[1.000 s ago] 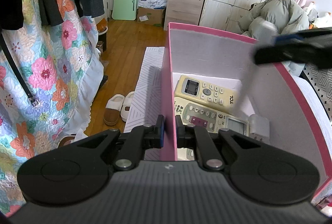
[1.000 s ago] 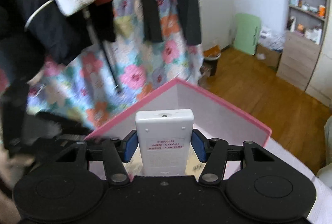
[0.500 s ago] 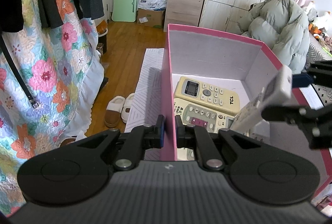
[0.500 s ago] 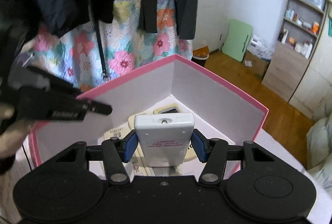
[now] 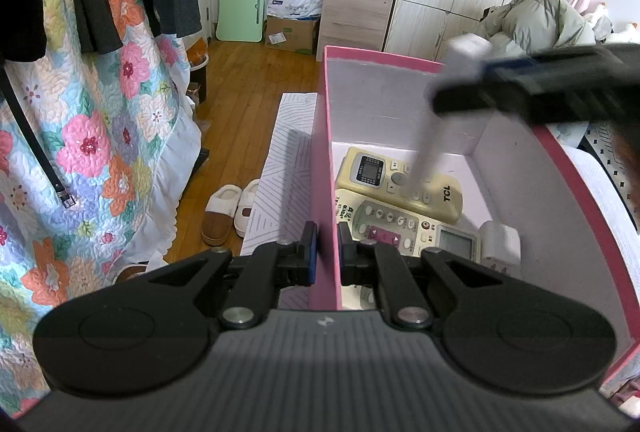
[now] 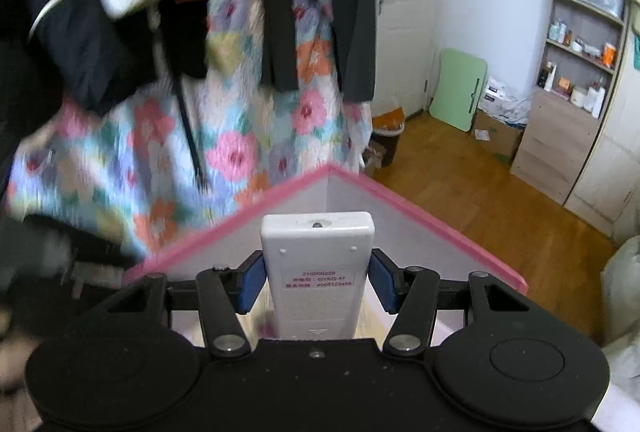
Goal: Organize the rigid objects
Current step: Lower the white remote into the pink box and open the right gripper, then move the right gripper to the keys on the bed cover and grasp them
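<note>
Right wrist view: white remote (image 6: 317, 272) pinched in the right gripper (image 6: 316, 286) above the pink box (image 5: 326, 167).
Left gripper (image 5: 325, 252) clamps the box's near wall, steadying it. Placing step, I judge: next, lower the remote, label-side up, beside the two yellowed remotes (image 5: 436, 191) inside the box.

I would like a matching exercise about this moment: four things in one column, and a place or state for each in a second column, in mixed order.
Things:
1. white remote
2. TCL remote
3. pink box
4. slippers

Places or states:
A. on the wooden floor
B. its left wall clamped by the left claw
C. lying inside the box
D. held in the right claw, above the box

Pairs: 1-D, 2-C, 3-B, 4-A
</note>
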### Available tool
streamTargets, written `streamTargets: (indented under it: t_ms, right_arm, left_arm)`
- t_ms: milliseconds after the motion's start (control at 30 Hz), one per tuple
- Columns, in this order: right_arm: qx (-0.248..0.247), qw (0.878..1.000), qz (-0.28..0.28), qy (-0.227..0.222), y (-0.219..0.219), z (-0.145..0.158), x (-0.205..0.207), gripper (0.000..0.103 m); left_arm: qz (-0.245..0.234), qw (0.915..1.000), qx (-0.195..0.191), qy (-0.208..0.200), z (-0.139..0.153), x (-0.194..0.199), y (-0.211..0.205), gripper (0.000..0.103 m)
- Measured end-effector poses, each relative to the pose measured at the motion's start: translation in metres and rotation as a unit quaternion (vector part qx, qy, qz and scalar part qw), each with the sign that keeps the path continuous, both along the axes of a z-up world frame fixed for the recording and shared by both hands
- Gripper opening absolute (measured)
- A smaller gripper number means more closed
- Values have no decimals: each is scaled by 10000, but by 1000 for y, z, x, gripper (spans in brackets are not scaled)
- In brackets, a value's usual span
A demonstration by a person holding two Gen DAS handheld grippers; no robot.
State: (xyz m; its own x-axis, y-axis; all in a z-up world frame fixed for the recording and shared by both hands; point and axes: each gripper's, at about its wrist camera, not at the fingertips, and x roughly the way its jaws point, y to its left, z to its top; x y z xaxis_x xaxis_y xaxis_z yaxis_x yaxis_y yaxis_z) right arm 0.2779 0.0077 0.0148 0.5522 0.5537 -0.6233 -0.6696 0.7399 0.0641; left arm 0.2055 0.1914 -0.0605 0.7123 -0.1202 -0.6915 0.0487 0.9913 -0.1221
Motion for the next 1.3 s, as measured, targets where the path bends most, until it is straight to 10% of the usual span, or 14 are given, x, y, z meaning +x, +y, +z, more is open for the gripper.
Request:
streamTargets:
  t_ms: [567,700,967,1300]
  right_arm:
    - [-1266,9871,-343,913,-6,-36,-45,61]
    - [-396,9912,-316,1226,-24,-8,-60,70]
    - [154,9880,-1536,18,-109,35,-56,70]
    - [99,9729,-2034,1099,-177,-38,-34,67]
  left_arm:
    - [-17,10000,-38,2,0,1,3,8]
    - [-11,10000,-64,5,0,0,3,8]
    - [-33,10000,-53,-5,0,-3,1,8]
    - [-38,10000,36,8,0,-2,0,8]
